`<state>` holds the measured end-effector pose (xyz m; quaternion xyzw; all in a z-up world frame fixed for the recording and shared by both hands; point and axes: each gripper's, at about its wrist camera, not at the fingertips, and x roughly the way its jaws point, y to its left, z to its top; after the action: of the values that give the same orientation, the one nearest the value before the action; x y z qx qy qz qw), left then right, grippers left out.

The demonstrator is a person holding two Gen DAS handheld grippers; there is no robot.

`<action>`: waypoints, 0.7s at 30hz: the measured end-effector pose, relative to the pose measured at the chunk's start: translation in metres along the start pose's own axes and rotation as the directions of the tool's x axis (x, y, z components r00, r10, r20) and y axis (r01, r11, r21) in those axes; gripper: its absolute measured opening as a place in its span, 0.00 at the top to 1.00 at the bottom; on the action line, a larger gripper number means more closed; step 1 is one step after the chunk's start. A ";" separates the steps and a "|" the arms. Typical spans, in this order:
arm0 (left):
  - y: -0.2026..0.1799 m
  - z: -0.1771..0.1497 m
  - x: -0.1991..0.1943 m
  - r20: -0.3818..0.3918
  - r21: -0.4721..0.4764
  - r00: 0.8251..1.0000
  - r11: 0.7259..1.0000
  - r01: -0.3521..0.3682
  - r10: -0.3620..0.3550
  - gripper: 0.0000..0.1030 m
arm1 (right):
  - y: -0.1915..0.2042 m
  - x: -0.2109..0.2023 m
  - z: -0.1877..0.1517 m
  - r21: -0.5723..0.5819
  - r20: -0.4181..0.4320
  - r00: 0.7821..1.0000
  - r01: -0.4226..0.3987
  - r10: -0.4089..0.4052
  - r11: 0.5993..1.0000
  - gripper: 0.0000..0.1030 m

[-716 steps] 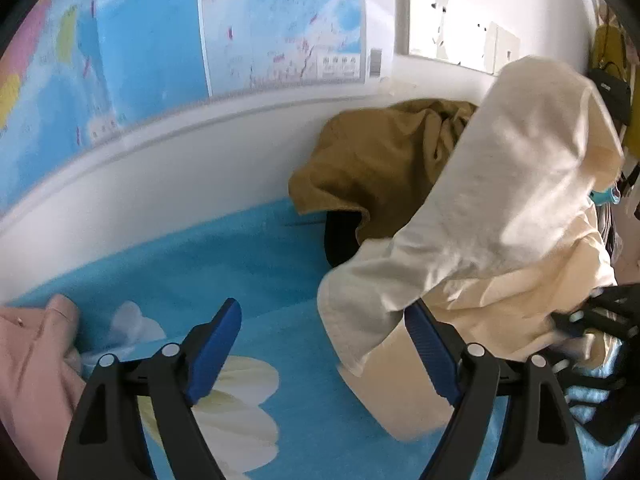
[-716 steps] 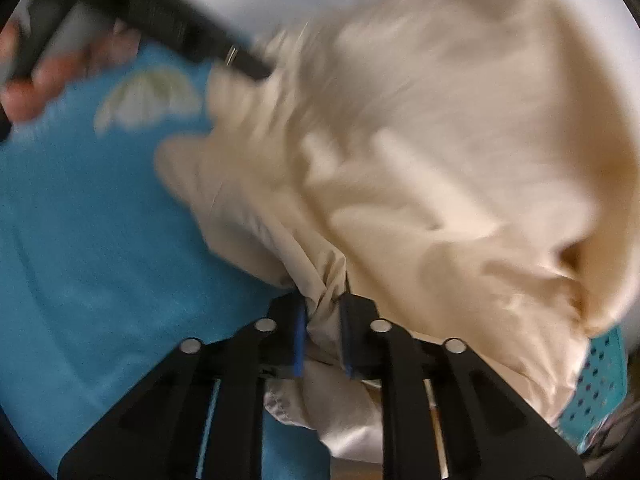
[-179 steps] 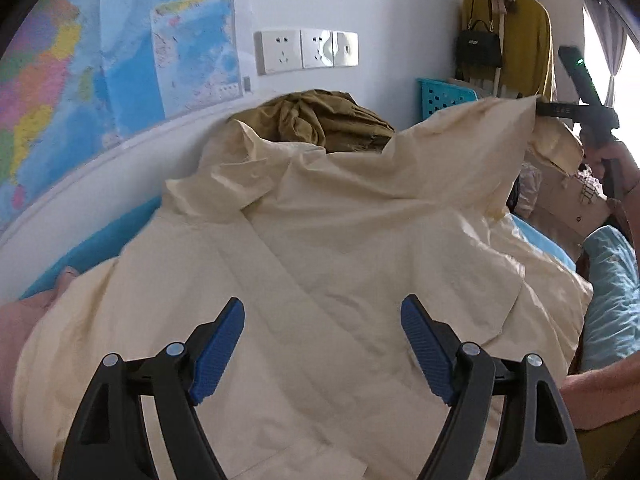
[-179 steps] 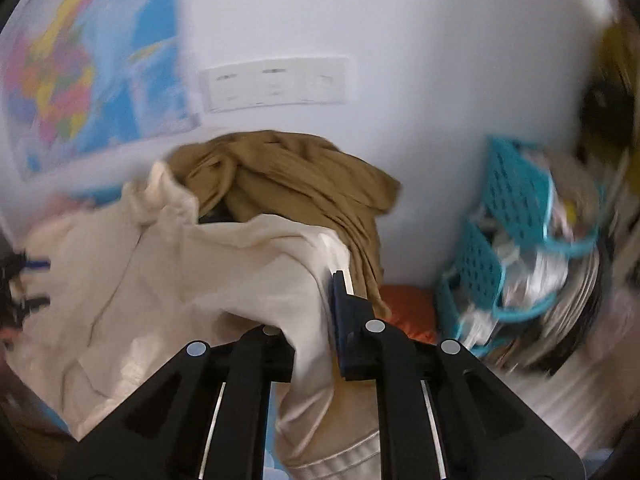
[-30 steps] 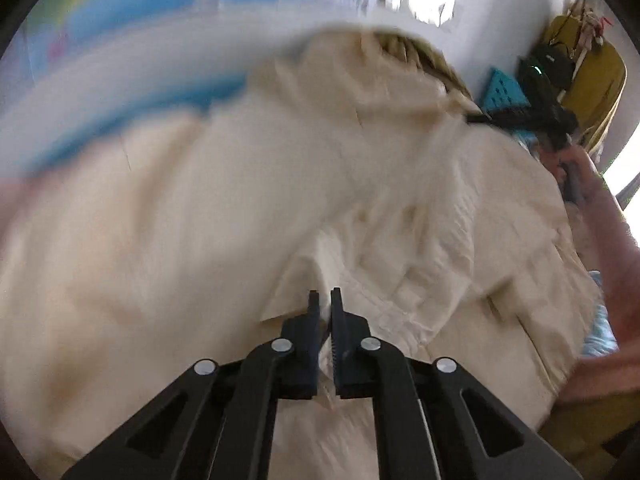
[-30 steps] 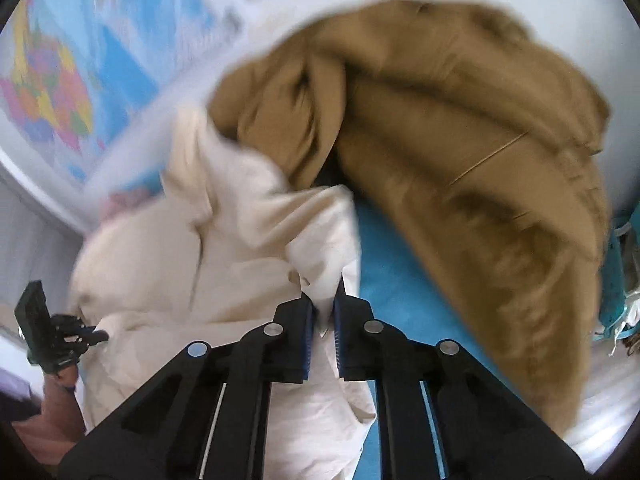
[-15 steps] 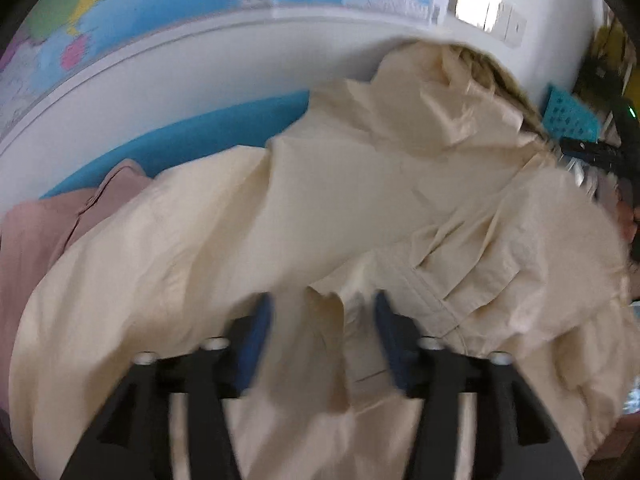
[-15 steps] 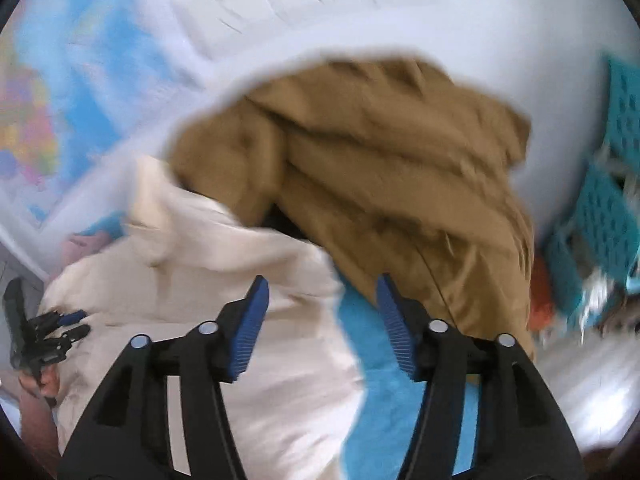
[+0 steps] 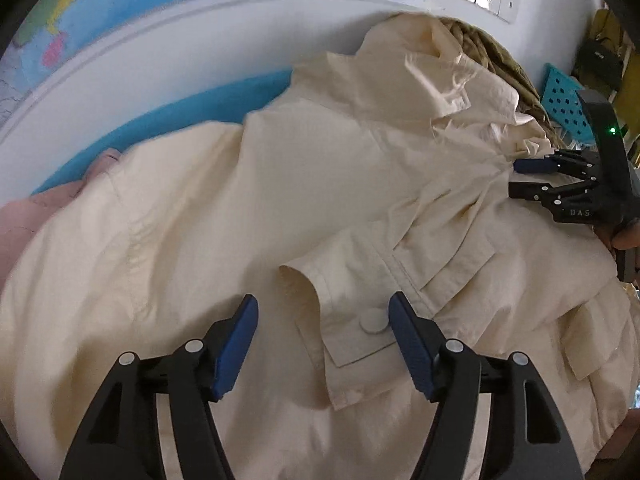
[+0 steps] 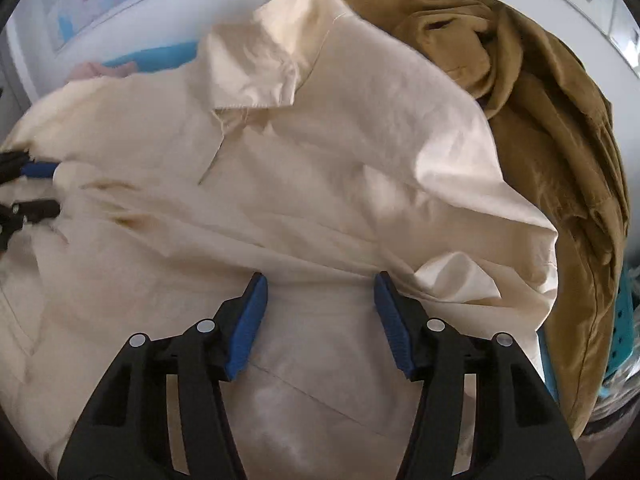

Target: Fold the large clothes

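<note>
The cream jacket (image 9: 248, 184) lies spread across the blue bedding (image 9: 192, 112), directly under both claws, its collar (image 10: 260, 52) pushed up toward the wall ahead of them. One sleeve has been laid across the body, I'd say as the first fold: its cuff (image 9: 348, 320) with the round button sits right between the jaws of the left gripper (image 9: 322, 336). Those jaws stand apart with nothing pinched, and they have just been opening. A second ago they were clamped together on that sleeve, so the cloth has just been let go.

The right gripper (image 10: 318, 318) hovers over the jacket's shoulder with its jaws apart and only flat cloth below them; they sprang open from a grip on the fabric edge and have closed a little since. It has swung in over the jacket, away from the brown garment (image 10: 552, 128), which is heaped beyond and to its right against the wall. A pink garment (image 9: 36, 216) peeks out far to the left gripper's left.
</note>
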<state>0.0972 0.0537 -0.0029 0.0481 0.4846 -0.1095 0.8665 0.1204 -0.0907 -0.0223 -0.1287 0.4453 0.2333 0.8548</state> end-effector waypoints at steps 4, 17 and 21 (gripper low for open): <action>0.018 -0.016 -0.053 0.129 -0.021 0.992 1.000 -0.011 0.014 0.35 | 0.022 -0.036 0.010 -0.046 0.068 0.997 -0.042 0.045 0.998 0.46; 0.126 -0.132 -0.173 0.222 -0.384 0.917 0.894 -0.232 0.333 0.25 | 0.165 0.014 0.023 -0.347 -0.083 0.971 -0.240 0.225 0.907 0.40; 0.151 -0.173 -0.172 0.143 -0.448 0.933 0.862 -0.236 0.329 0.25 | 0.157 0.011 0.028 -0.301 -0.085 0.963 -0.269 0.255 0.915 0.40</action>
<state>-0.0977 0.2578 0.0489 -0.0823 0.3878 0.1226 0.9098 0.0650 0.0587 -0.0173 -0.2055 0.4349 0.4096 0.7752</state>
